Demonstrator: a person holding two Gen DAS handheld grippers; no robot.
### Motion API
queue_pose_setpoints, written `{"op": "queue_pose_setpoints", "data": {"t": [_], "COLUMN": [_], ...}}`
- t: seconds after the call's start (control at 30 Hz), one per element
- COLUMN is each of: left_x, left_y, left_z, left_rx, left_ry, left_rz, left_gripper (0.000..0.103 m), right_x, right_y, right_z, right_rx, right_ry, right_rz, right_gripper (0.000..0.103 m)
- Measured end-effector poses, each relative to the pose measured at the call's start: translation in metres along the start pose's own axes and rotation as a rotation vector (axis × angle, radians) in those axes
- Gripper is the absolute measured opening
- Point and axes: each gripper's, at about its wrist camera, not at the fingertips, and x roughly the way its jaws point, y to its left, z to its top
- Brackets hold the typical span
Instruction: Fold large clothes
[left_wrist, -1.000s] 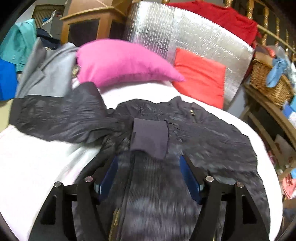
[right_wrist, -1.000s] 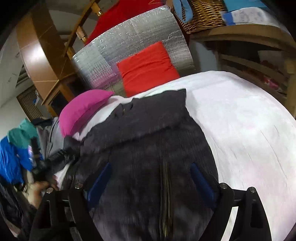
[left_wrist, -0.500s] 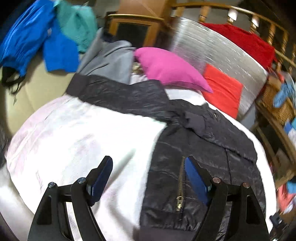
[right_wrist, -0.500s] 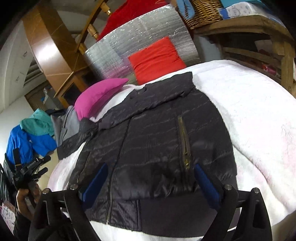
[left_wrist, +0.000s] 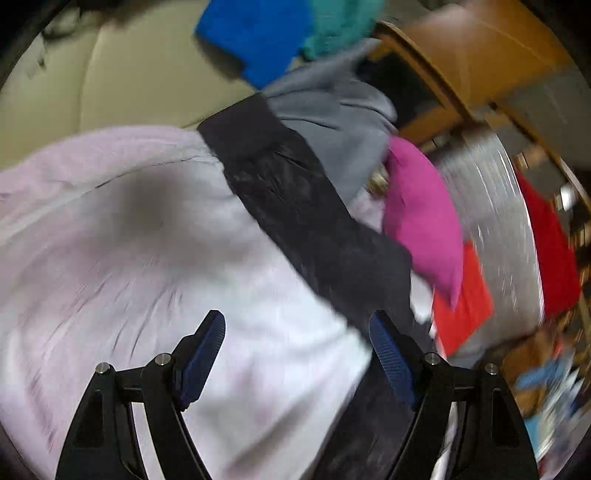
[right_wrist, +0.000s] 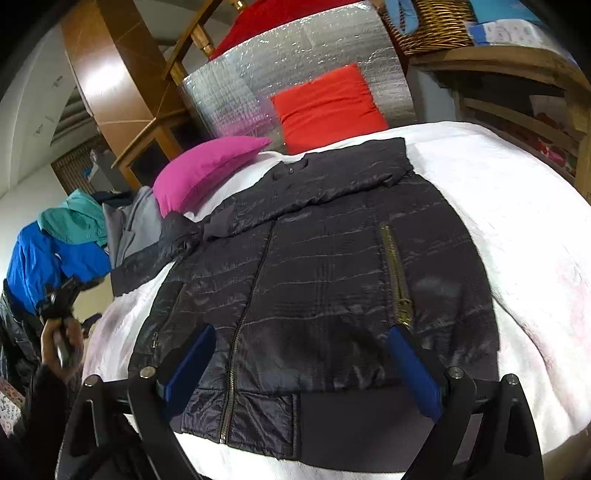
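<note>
A: Where is the garment seen?

B: A black quilted puffer jacket (right_wrist: 317, 280) is laid flat, front up, across the middle of the right wrist frame, on a white fleecy bed cover (right_wrist: 517, 206). Its centre zip is closed, a brass pocket zip (right_wrist: 397, 273) is seen at centre right, and the ribbed hem is nearest the camera. One sleeve is folded across the chest; the other sleeve (left_wrist: 295, 192) is stretched out toward the left edge, shown in the left wrist frame as a dark band running diagonally from upper centre to lower right.

A: How are the tongs held?

B: The right tongs (right_wrist: 303, 369) are spread wide over the hem, with nothing pinched between the blue pads. The left tongs (left_wrist: 295, 354) are also parted wide; only bed cover is seen in the gap, the sleeve passing behind the right-hand pad. That frame is blurred.

A: What is placed around the jacket?

B: A magenta pillow (right_wrist: 207, 166) is set just beyond the collar, upper left of centre, and an orange-red cushion (right_wrist: 328, 103) is leaned against a silver foil board (right_wrist: 240, 92) at upper centre. Grey (right_wrist: 133, 221), teal (right_wrist: 74, 218) and blue garments (right_wrist: 40, 258) are heaped at far left, and a wicker basket (right_wrist: 436, 22) is seen at the top right.
</note>
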Motion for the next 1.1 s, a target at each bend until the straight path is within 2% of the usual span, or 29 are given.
{"op": "queue_pose_setpoints", "data": {"t": [0.2, 0.37, 0.4, 0.47, 0.5, 0.53, 0.57, 0.7, 0.83, 1.0, 1.03, 1.1], "left_x": [0.065, 0.106, 0.111, 0.120, 0.125, 0.131, 0.136, 0.123, 0.069, -0.010, -0.022, -0.046], "left_y": [0.027, 0.038, 0.037, 0.034, 0.033, 0.033, 0.034, 0.025, -0.044, -0.155, -0.169, -0.221], "left_z": [0.072, 0.106, 0.109, 0.113, 0.115, 0.116, 0.118, 0.117, 0.104, 0.070, 0.064, 0.040], "left_rx": [-0.153, -0.188, -0.182, -0.170, -0.163, -0.152, -0.143, -0.103, 0.150, 0.450, 0.494, 0.608], "left_ry": [-0.014, -0.024, -0.026, -0.018, -0.005, 0.017, 0.041, 0.011, -0.111, -0.277, -0.296, -0.338], "left_rz": [0.001, 0.026, 0.024, 0.024, 0.052, 0.094, 0.113, 0.131, 0.151, 0.081, 0.067, 0.021], "left_gripper": [0.079, 0.079, 0.076, 0.064, 0.049, 0.019, 0.013, 0.006, 0.004, 0.004, 0.003, 0.003], "right_x": [0.027, 0.058, 0.063, 0.074, 0.077, 0.080, 0.081, 0.072, 0.054, 0.040, 0.037, 0.031], "right_y": [0.020, 0.030, 0.031, 0.035, 0.037, 0.038, 0.040, 0.040, 0.029, 0.010, 0.006, -0.004], "right_z": [0.005, 0.008, 0.008, 0.007, 0.005, 0.004, 0.003, 0.003, 0.004, 0.000, 0.000, -0.002], "right_rx": [-0.073, -0.089, -0.092, -0.100, -0.103, -0.105, -0.108, -0.121, -0.088, -0.030, -0.020, 0.013], "right_ry": [0.045, 0.095, 0.103, 0.120, 0.126, 0.131, 0.133, 0.102, 0.054, 0.013, 0.001, -0.025], "right_rz": [-0.026, -0.032, -0.031, -0.024, -0.021, -0.017, -0.013, -0.012, -0.006, 0.004, 0.007, 0.011], "right_gripper": [0.096, 0.096, 0.096, 0.096, 0.096, 0.096, 0.096, 0.096, 0.096, 0.096, 0.096, 0.096]}}
